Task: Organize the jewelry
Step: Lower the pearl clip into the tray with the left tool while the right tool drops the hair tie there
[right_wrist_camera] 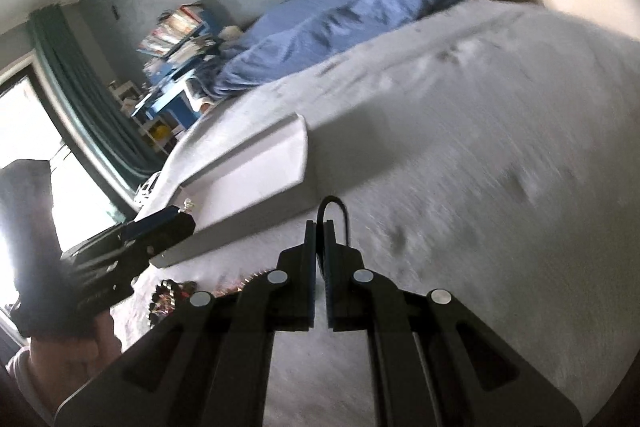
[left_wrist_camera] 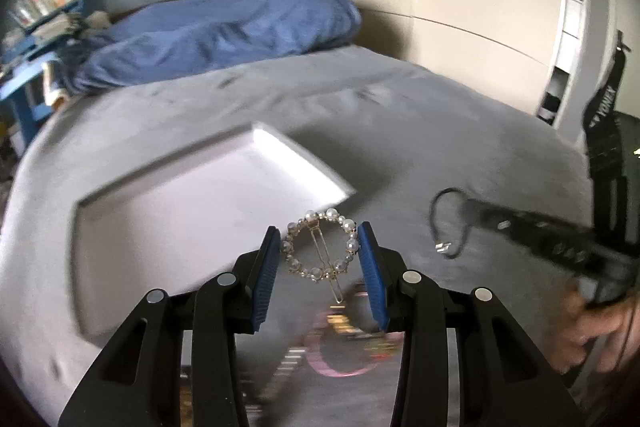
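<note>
The white tray (left_wrist_camera: 160, 211) was bare: the left gripper (left_wrist_camera: 320, 247) clasped a pearl hair clip (left_wrist_camera: 319, 247) beside it, the right gripper (right_wrist_camera: 320, 235) pinched a black cord (left_wrist_camera: 448, 223), more jewelry (left_wrist_camera: 344, 343) below it

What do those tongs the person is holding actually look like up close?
Both tongs are matte black plastic. The left tongs have two angular linkage arms per side with silver round rivets and ribbed blue pads on their fingers. The right tongs are built alike. A pale sleeve cuff shows at the left wrist.
</note>
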`<state>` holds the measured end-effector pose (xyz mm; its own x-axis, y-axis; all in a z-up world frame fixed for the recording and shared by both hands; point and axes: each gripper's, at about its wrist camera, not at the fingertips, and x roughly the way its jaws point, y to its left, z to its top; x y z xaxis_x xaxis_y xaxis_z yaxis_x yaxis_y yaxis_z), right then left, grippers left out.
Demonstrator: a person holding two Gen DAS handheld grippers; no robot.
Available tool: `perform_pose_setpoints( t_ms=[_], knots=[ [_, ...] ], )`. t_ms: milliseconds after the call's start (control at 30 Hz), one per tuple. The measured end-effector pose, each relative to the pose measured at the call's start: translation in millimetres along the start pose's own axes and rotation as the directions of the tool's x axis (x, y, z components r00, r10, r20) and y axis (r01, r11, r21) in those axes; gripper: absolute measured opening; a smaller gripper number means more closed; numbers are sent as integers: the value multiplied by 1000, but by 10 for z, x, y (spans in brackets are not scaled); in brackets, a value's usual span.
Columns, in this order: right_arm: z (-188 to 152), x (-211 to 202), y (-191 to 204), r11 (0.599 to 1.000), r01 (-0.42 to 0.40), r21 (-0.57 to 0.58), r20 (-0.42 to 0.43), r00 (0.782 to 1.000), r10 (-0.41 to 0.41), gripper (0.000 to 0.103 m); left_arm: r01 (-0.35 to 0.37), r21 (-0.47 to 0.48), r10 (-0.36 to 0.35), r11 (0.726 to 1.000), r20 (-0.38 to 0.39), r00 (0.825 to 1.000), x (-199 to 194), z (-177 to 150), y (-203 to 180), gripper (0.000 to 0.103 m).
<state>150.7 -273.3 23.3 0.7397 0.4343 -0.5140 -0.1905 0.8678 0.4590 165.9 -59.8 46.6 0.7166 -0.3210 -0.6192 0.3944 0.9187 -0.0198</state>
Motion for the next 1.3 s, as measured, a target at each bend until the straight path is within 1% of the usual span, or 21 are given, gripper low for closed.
perform_pose_setpoints(
  t_ms=[133, 167, 267, 333, 433, 500, 600, 700, 800, 867, 1000, 1033, 1100, 1133, 1200, 1267, 1300],
  knots=[
    [173, 66, 216, 998, -25, -61, 12, 1000, 26, 3, -80, -44, 81, 996, 21, 996, -76, 41, 431, 41],
    [235, 91, 290, 996, -34, -82, 15, 999, 35, 3, -91, -53, 93, 994, 24, 995, -82, 44, 491, 41],
    [377, 141, 461, 990, -53, -129, 24, 998, 57, 3, -143, -107, 148, 984, 38, 988, -48, 78, 768, 41],
    [475, 170, 565, 986, -66, -155, 36, 997, 72, 3, -172, -122, 178, 977, 43, 983, -8, 96, 868, 41],
    [621, 224, 729, 979, -85, -184, 54, 994, 96, 3, -192, -146, 199, 971, 38, 979, 74, 114, 957, 41],
    [683, 272, 803, 977, -92, -194, 57, 993, 105, 3, -202, -145, 208, 969, 23, 978, 138, 107, 969, 41],
    [765, 419, 926, 972, -104, -213, 51, 992, 117, 3, -221, -140, 221, 965, -20, 975, 275, 68, 985, 41],
    [748, 570, 1028, 966, -111, -233, 33, 992, 121, 3, -240, -126, 230, 962, -91, 969, 425, -45, 1027, 41],
    [726, 734, 1121, 958, -106, -266, 1, 994, 110, 3, -235, -155, 214, 959, -146, 966, 528, -139, 1116, 41],
    [693, 836, 1140, 956, -101, -275, -23, 995, 98, 3, -221, -174, 190, 959, -180, 965, 596, -188, 1148, 42],
    [581, 1033, 1140, 953, -86, -291, -89, 994, 62, 3, -204, -189, 167, 960, -196, 966, 632, -241, 1144, 42],
    [532, 1077, 1121, 955, -79, -287, -110, 993, 49, 3, -204, -189, 167, 960, -195, 966, 627, -238, 1143, 43],
    [472, 1151, 1081, 956, -61, -285, -140, 990, 21, 3, -206, -185, 170, 961, -195, 966, 615, -244, 1128, 50],
    [453, 1179, 1070, 957, -55, -286, -151, 988, 11, 3, -212, -179, 176, 961, -196, 965, 613, -248, 1112, 56],
    [410, 1230, 1040, 958, -45, -285, -177, 984, -7, 4, -216, -169, 184, 962, -185, 965, 600, -242, 1079, 62],
    [371, 1253, 1036, 957, -39, -288, -191, 981, -17, 4, -214, -153, 190, 965, -161, 969, 561, -230, 1035, 77],
    [353, 1251, 1034, 956, -39, -290, -195, 981, -19, 5, -217, -145, 195, 965, -154, 969, 550, -219, 1012, 78]
  ],
)
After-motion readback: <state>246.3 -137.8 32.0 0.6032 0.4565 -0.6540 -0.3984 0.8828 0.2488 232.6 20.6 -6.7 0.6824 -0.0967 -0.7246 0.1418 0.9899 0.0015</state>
